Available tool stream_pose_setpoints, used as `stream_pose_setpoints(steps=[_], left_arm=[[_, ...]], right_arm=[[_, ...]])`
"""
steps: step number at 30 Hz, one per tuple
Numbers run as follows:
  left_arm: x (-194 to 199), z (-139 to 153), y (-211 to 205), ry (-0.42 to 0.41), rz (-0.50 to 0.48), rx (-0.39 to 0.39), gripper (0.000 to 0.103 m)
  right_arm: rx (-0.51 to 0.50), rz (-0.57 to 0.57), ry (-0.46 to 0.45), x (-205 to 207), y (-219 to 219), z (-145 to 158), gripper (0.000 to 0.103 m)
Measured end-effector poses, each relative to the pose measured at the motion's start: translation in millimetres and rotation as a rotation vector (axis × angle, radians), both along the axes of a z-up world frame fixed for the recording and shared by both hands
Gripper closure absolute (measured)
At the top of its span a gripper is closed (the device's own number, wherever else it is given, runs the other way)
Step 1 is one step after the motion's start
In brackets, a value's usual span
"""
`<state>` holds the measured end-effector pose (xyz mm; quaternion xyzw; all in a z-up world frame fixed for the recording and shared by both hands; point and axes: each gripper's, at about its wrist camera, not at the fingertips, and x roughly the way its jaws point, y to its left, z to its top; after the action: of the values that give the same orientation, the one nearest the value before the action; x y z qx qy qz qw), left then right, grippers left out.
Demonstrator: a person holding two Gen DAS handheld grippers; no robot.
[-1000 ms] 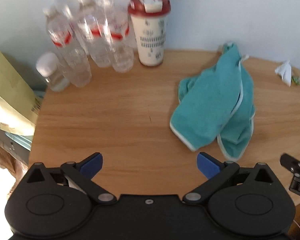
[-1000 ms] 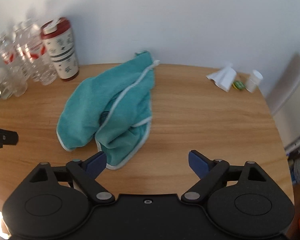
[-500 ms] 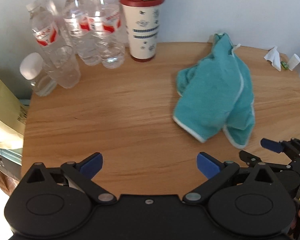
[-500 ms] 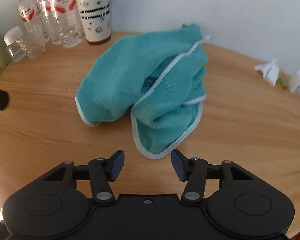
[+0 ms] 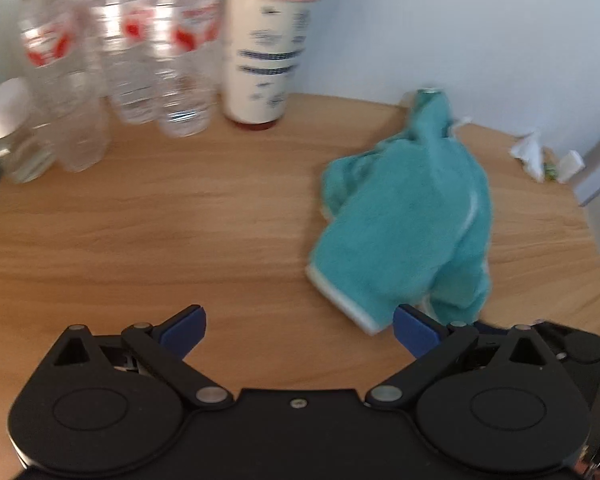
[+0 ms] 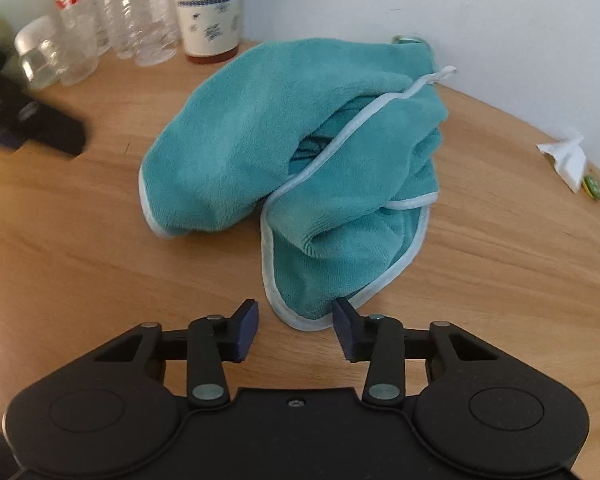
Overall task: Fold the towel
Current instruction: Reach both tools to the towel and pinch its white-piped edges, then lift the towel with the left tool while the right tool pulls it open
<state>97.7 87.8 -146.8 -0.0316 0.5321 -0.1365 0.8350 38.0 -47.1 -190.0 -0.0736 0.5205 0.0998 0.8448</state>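
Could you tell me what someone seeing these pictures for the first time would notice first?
The eye goes first to the crumpled teal terry towel with pale piping, lying in a heap on the round wooden table. The open right gripper sits just short of the towel's near corner. At the back by the white wall stand a cream tumbler with a red lid and clear plastic water bottles with red labels.

A round wooden table (image 6: pixel 500 264) stands against a plain white wall (image 6: pixel 480 12), its light-brown grain lit softly and evenly from above.
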Motion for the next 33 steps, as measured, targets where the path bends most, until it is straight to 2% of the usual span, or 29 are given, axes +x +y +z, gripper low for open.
stream_pose_setpoints(steps=[2,4,6,8,9,11,13,17,18,22,23,24,26,28,30,33], left_arm=[[7.6,-10.5,-6.0,0.026,0.012,0.0,0.001],[13.0,-20.2,-9.0,0.045,0.04,0.0,0.007],[17.9,-29.6,-13.0,0.076,0.045,0.001,0.019],[20.1,-35.2,-17.5,0.096,0.056,-0.001,0.025],[20.5,-36.9,-20.1,0.098,0.059,-0.003,0.025],[19.3,-40.4,-26.3,0.088,0.049,-0.003,0.026],[18.1,-44.0,-32.6,0.078,0.037,-0.003,0.03],[21.8,-61.6,-36.4,0.139,0.086,-0.095,0.035],[21.7,-63.8,-37.4,0.144,0.093,-0.108,0.044],[18.4,-66.7,-45.2,0.121,0.092,-0.091,0.054],[17.9,-66.9,-47.7,0.114,0.09,-0.088,0.06],[17.7,-67.4,-48.1,0.113,0.092,-0.093,0.071],[18.2,-68.4,-48.5,0.114,0.102,-0.11,0.082],[18.3,-68.6,-49.0,0.112,0.117,-0.126,0.086],[16.4,-64.4,-51.8,0.083,0.126,-0.111,0.093],[12.2,-52.2,-52.0,0.036,0.13,-0.11,0.094]], right_arm=[[0.017,0.021,0.01,1.8,-4.3,-0.9,0.064],[0.021,0.031,0.012,4.0,-8.0,-1.4,0.085],[0.026,0.049,0.017,6.3,-12.6,-1.7,0.088],[0.034,0.064,0.027,8.3,-15.2,-1.3,0.091],[0.039,0.072,0.033,10.1,-17.1,-0.8,0.093],[0.062,0.066,0.042,12.2,-22.3,-0.2,0.094],[0.086,0.049,0.054,14.0,-28.6,0.5,0.094],[0.11,0.052,0.066,11.7,-43.0,5.3,0.094],[0.116,0.048,0.066,10.9,-46.9,7.1,0.094],[0.16,0.006,0.08,11.8,-67.0,11.1,0.094],[0.156,0.01,0.078,11.5,-68.6,11.1,0.094],[0.149,0.018,0.074,10.7,-70.9,11.8,0.094],[0.165,0.015,0.074,9.7,-76.1,14.6,0.094],[0.192,0.001,0.067,9.0,-83.4,19.1,0.095],[0.2,-0.008,0.056,8.6,-87.5,22.1,0.095],[0.216,-0.017,0.018,6.2,-97.3,35.2,0.096]])
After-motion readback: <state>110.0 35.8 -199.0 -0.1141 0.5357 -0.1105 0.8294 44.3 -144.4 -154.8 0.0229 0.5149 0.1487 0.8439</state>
